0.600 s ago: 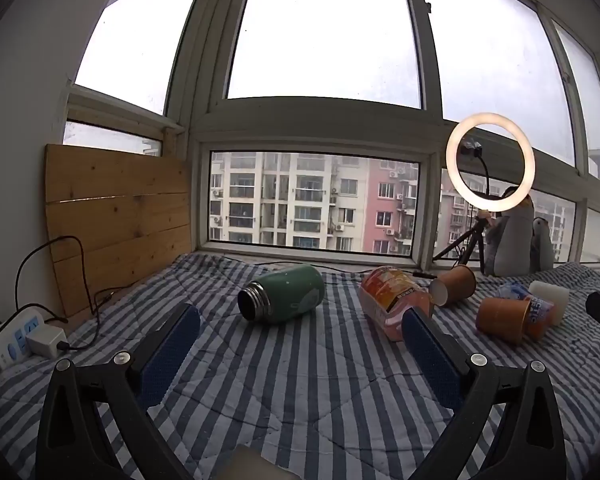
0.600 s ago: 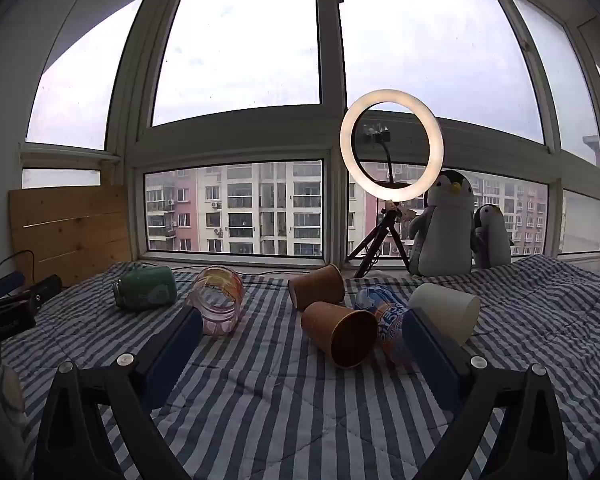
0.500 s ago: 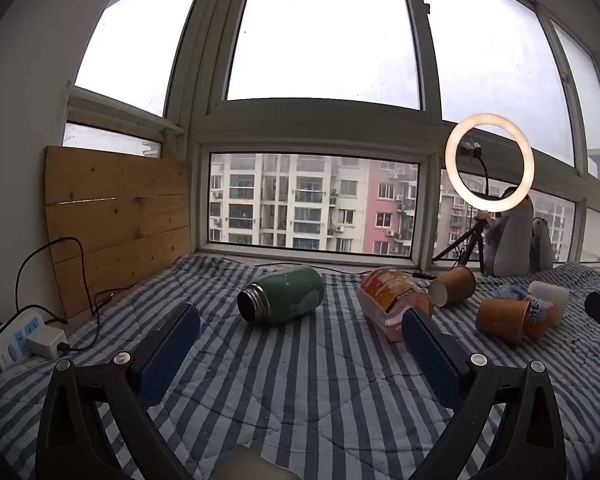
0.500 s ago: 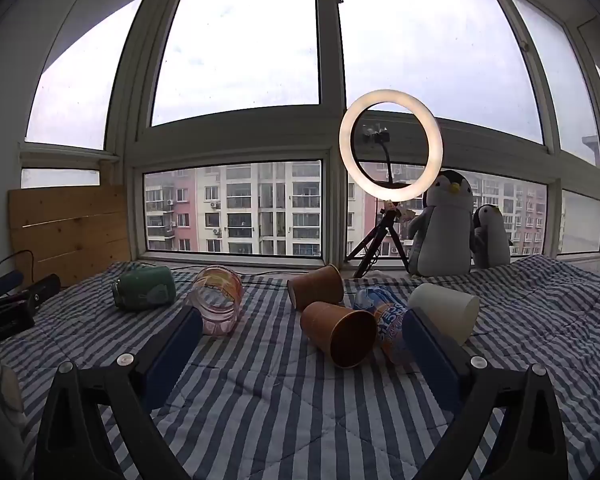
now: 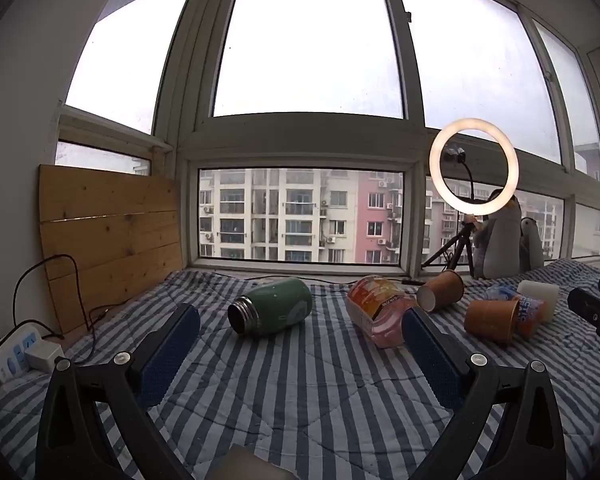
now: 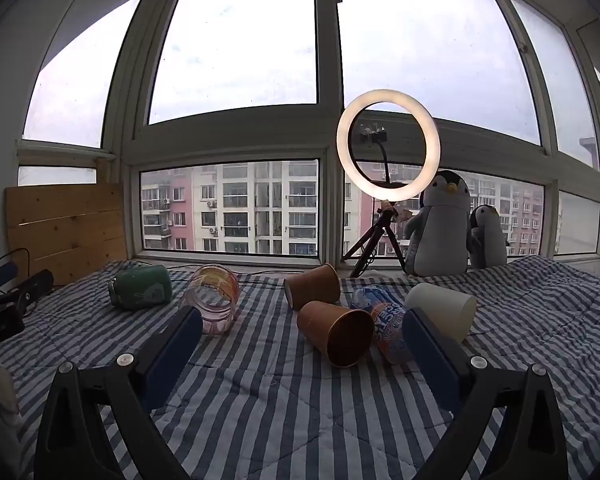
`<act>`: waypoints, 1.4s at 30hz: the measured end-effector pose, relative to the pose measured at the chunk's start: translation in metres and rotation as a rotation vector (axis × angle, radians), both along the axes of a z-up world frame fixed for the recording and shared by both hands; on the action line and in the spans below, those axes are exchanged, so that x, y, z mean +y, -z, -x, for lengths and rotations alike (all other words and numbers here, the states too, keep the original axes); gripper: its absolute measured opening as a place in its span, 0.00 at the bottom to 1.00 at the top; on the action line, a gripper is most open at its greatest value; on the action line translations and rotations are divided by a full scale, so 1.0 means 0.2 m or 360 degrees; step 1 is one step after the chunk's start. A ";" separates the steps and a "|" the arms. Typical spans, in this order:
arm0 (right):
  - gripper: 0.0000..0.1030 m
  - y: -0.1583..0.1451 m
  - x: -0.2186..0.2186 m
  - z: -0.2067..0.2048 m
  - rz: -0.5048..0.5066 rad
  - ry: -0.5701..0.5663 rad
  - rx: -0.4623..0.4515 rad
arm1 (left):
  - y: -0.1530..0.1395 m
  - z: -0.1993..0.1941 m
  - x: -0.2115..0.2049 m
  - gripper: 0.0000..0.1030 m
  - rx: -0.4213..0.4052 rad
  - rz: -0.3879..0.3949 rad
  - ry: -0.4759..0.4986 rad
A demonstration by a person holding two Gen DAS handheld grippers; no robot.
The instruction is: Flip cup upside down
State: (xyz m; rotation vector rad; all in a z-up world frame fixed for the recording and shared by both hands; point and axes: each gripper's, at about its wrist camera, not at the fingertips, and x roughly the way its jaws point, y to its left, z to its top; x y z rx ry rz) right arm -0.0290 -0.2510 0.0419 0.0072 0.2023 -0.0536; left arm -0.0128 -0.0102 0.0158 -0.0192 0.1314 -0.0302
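Several cups lie on their sides on the striped quilt. A green metal cup (image 5: 271, 312) (image 6: 141, 293) lies with its mouth toward the left gripper. A clear pink cup (image 5: 376, 316) (image 6: 214, 303) lies beside it. Two brown paper cups (image 6: 334, 332) (image 6: 313, 286) (image 5: 492, 320) (image 5: 440, 290), a printed cup (image 6: 388, 324) and a white cup (image 6: 440, 316) lie at the right. My left gripper (image 5: 300, 344) is open and empty, short of the green cup. My right gripper (image 6: 302, 340) is open and empty, short of the near brown cup.
A ring light on a tripod (image 6: 388, 152) and two plush penguins (image 6: 440, 228) stand at the window. A wooden board (image 5: 108, 236) leans at the left, with a power strip and cable (image 5: 16, 356) below. The quilt (image 5: 300, 400) covers the surface.
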 end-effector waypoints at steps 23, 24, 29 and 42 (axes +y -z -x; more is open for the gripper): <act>0.96 0.00 0.02 0.00 0.0046 0.0038 0.0006 | 0.05 0.00 -0.04 0.99 0.0000 -0.0059 0.0071; 0.96 0.00 0.02 0.00 0.0048 0.0040 0.0006 | 0.05 0.00 -0.05 0.99 0.0001 -0.0061 0.0074; 0.96 0.00 0.02 0.00 0.0046 0.0049 0.0003 | 0.05 -0.01 -0.04 0.99 0.0004 -0.0062 0.0073; 0.96 -0.01 0.01 0.00 0.0046 0.0058 0.0003 | 0.07 -0.01 -0.04 0.99 0.0009 -0.0068 0.0070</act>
